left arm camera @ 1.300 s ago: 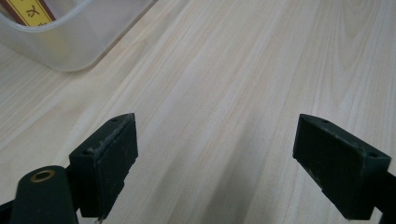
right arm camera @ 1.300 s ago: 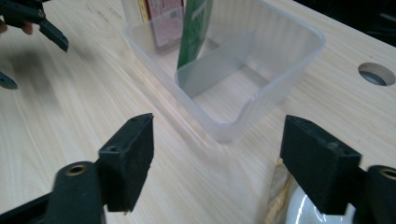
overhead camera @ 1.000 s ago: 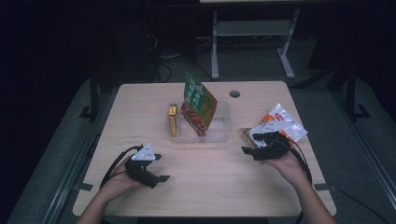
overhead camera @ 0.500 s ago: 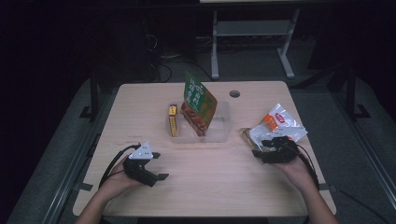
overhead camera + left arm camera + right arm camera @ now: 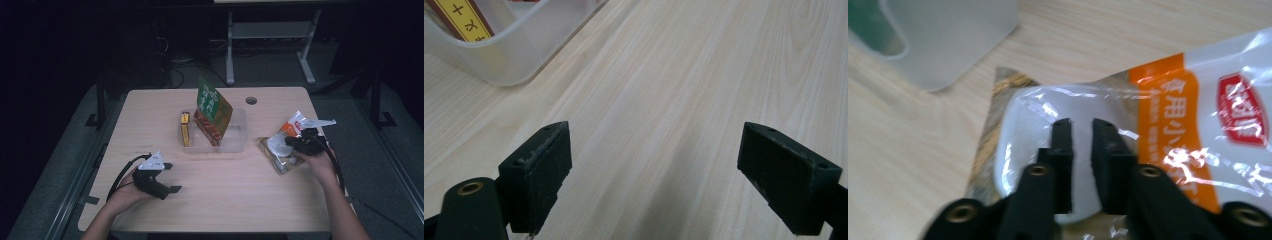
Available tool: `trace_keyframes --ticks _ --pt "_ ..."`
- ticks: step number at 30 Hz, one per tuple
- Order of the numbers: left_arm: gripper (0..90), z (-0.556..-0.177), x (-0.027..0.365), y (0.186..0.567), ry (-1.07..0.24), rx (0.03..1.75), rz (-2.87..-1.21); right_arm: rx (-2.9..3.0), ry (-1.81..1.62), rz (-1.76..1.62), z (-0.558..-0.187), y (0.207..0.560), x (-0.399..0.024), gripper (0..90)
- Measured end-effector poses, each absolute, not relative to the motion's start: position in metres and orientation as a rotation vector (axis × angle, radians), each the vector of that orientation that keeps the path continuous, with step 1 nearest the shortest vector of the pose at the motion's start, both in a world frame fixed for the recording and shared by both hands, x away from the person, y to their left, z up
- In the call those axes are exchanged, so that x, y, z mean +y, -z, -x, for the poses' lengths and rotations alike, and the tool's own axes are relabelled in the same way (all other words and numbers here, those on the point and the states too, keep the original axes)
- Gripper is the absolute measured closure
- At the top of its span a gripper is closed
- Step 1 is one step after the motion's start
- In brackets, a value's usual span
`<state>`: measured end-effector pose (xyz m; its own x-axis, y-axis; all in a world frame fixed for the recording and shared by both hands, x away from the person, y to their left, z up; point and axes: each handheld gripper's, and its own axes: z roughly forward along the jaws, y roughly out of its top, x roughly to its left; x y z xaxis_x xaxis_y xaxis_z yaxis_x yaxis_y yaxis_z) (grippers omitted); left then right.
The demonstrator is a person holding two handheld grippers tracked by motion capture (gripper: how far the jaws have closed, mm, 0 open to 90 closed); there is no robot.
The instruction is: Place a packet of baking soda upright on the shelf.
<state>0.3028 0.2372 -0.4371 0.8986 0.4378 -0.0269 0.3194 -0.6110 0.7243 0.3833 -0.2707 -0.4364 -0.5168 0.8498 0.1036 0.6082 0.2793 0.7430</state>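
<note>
A white packet (image 5: pixel 294 126) with an orange and red label lies at the table's right, partly over a brown flat packet (image 5: pixel 272 159). My right gripper (image 5: pixel 288 145) points down onto it. In the right gripper view its jaws have just been closing and stand almost together (image 5: pixel 1082 122), pinching the glossy film of the white packet (image 5: pixel 1168 115); the brown packet (image 5: pixel 998 115) pokes out at the left. My left gripper (image 5: pixel 172 176) rests near the front left of the table, jaws wide open (image 5: pixel 656 150) over bare wood.
A clear plastic container (image 5: pixel 237 142) sits mid-table with a green-and-red bag (image 5: pixel 212 107) standing in it and a yellow box (image 5: pixel 185 129) at its left side. The container (image 5: pixel 514 55) lies ahead of the left jaws. A cable hole (image 5: pixel 251 100) is at the back.
My right gripper has moved down and toward the near side onto the white packet, and its jaws have closed. The left gripper has stayed where it was.
</note>
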Motion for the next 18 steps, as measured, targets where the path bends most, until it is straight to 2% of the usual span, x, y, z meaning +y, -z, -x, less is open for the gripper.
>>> trace_keyframes --ticks 2,5,9,18 --pt "13.6 -0.303 0.236 0.437 -0.195 0.530 -2.284 2.269 -1.048 -1.322 -0.390 0.439 -0.270 90.0" --pt "13.6 -0.302 0.235 0.438 -0.187 0.534 -2.280 2.298 -1.055 -1.315 -0.394 0.441 -0.267 90.0" --pt "13.6 -0.303 0.236 0.438 -0.186 0.532 -2.284 2.383 -0.898 -1.234 -0.397 0.450 -0.254 90.0" --pt "13.6 -0.303 0.235 0.439 -0.184 0.530 -2.286 2.429 -0.923 -1.223 -0.393 0.451 -0.253 90.0"
